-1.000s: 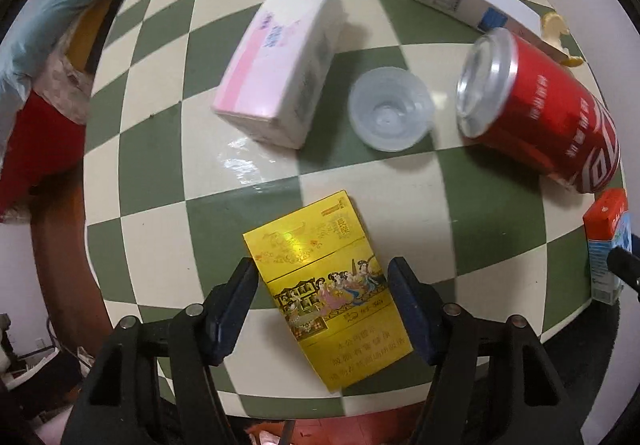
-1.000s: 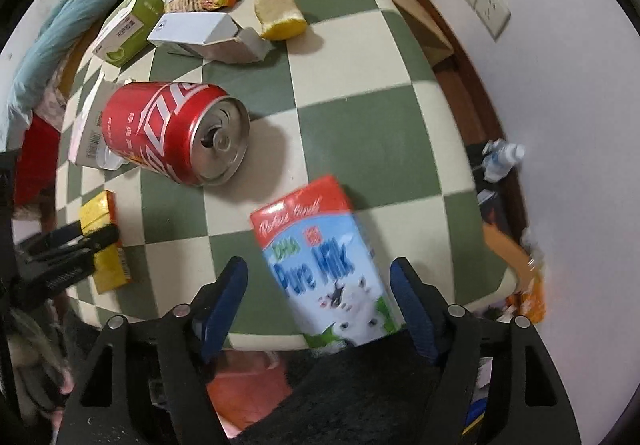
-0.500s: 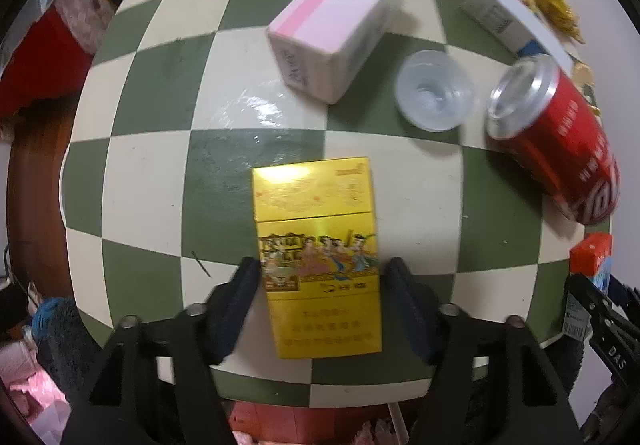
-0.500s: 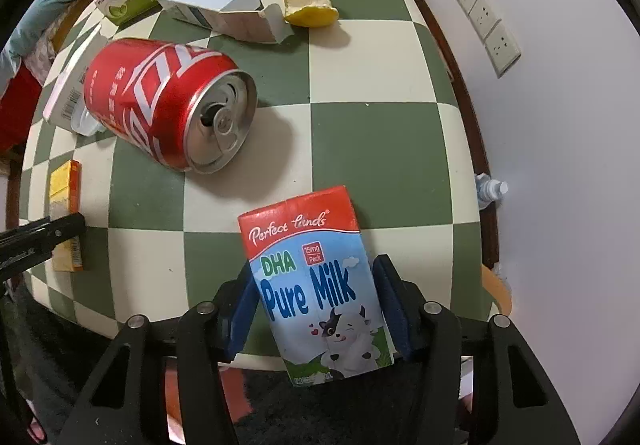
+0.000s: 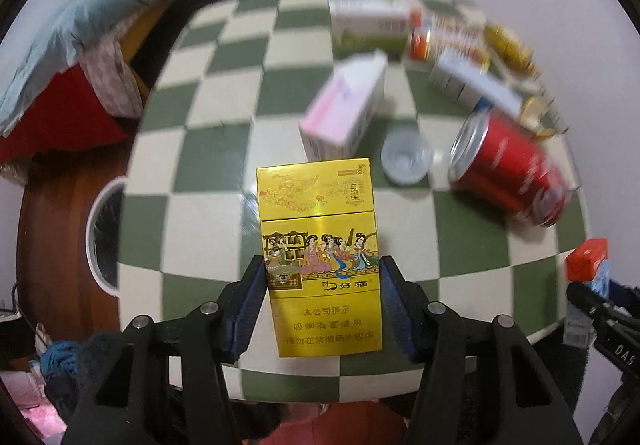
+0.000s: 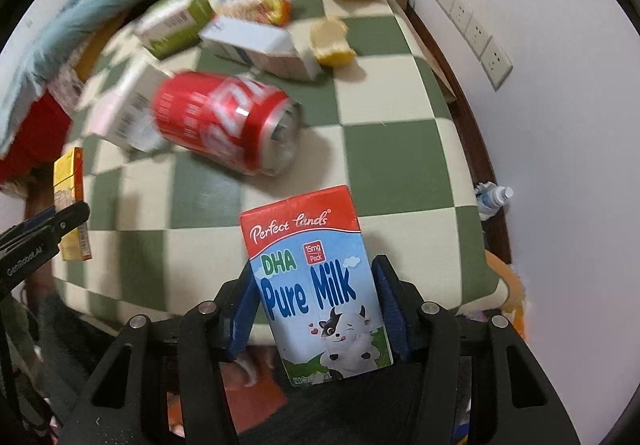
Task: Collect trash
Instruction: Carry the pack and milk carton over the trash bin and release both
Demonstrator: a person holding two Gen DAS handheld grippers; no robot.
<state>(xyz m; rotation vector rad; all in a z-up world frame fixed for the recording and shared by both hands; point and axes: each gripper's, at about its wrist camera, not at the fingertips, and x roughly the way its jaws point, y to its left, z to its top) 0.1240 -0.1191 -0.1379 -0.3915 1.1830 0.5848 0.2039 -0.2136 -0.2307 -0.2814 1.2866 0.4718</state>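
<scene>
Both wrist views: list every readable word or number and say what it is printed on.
"Perfect lands", "DHA", "Pure Milk", "15mg Pack": milk carton in the right gripper.
"好猫", "本公司提示", "吸烟有害健康": yellow cigarette pack in the left gripper.
"GenRobot.AI": left gripper's body, right wrist view.
Red can script and other boxes: blurred, unreadable.

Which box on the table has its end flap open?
The white box with blue print, lying between the red can and the yellow bread piece. Its end flap hangs open; the green box and pink box look closed.
</scene>
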